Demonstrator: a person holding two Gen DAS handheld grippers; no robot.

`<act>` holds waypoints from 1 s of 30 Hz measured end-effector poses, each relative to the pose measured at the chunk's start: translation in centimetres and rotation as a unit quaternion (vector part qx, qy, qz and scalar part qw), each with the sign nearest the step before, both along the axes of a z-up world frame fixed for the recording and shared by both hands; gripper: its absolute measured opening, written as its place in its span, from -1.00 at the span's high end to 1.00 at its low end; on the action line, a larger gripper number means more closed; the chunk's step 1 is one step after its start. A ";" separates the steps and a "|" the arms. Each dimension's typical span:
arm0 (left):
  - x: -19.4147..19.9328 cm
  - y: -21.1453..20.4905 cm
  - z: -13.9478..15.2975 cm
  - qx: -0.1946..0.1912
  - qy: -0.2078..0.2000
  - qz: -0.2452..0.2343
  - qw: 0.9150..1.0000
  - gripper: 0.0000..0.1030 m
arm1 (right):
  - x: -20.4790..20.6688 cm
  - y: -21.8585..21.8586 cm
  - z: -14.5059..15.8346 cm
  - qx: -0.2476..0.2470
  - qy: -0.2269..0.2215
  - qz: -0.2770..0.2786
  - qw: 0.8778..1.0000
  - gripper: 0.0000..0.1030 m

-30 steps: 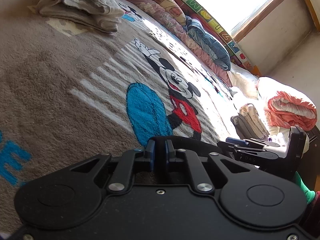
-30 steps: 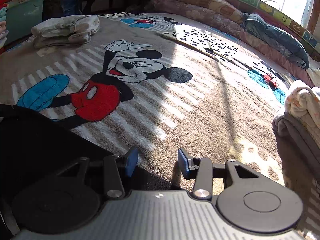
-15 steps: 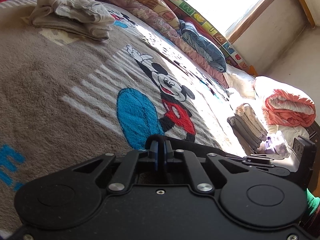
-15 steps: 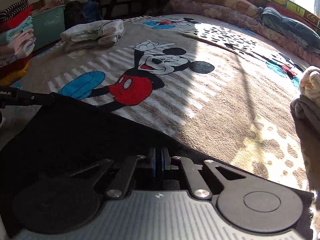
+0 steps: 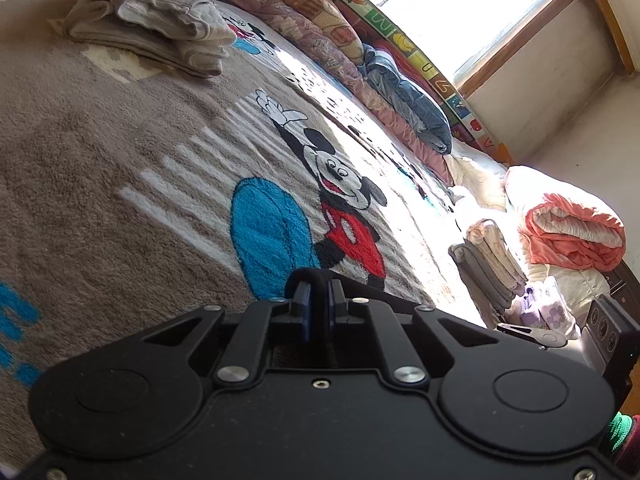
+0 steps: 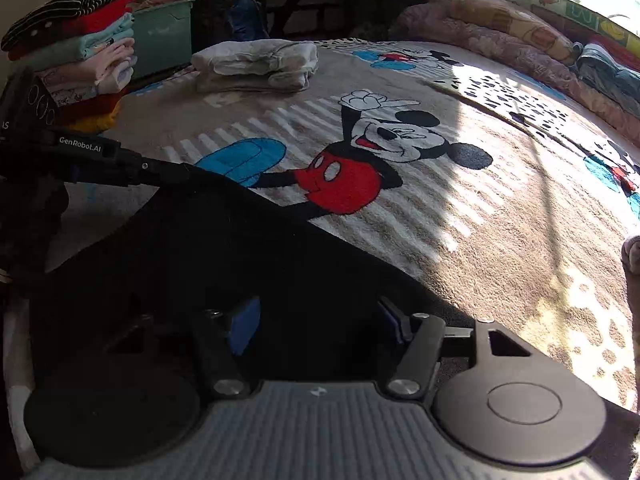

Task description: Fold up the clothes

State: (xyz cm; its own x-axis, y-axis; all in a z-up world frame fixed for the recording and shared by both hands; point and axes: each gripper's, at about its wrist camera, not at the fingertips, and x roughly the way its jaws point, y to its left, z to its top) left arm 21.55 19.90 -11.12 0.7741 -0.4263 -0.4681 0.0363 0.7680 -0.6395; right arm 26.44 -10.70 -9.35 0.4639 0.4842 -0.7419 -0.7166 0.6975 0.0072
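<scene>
The black garment point(image 6: 224, 264) lies spread over the near part of the Mickey blanket point(image 6: 460, 240) on the bed, its far edge running diagonally across the right wrist view, lower part in deep shadow so creases can't be read; one edge or corner is pinched up by the left gripper point(image 5: 317, 304), pads nearly together w/ a fold of black cloth between them; the right gripper point(image 6: 316, 320) sits low over the same cloth w/ pads wide apart and nothing held. Judging from that, the step is a fold of this piece carried by the left side; to do it well, keep the left pinch firm and lift only enough to clear the pile of the blanket; the right gripper probably wants a matching edge before the cloth travels, else the fold goes skew; lay edge on edge, then let go. Outward: a folded pale stack point(image 6: 256, 66) sits well apart at the far side; a taller coloured stack point(image 6: 76, 44) off the bed's left; rolled bedding point(image 5: 400, 92) under the window.
</scene>
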 end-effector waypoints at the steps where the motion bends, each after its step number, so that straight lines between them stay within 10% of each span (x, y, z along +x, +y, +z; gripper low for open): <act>1: 0.0 -0.2 0.0 0.002 0.000 -0.003 1.000 0.94 | 0.1 0.1 -0.4 0.005 0.004 -0.010 1.000 0.43; 4: 0.0 -0.6 0.1 0.010 -0.002 -0.006 1.000 0.94 | 0.3 -0.3 -0.5 0.032 0.001 -0.039 0.999 0.83; 18: -0.3 -0.4 0.8 -0.002 -0.035 0.027 0.999 0.95 | 1.4 -1.2 1.3 0.070 -0.025 -0.078 0.994 0.90; 23: 0.4 -0.4 0.0 0.015 -0.001 0.034 0.999 0.95 | 0.8 -0.9 0.9 0.049 -0.015 -0.067 0.996 0.30; 30: 0.6 -0.2 -0.3 0.010 0.013 0.034 0.999 0.94 | -2.2 -2.2 1.1 0.066 -0.047 -0.061 0.995 0.25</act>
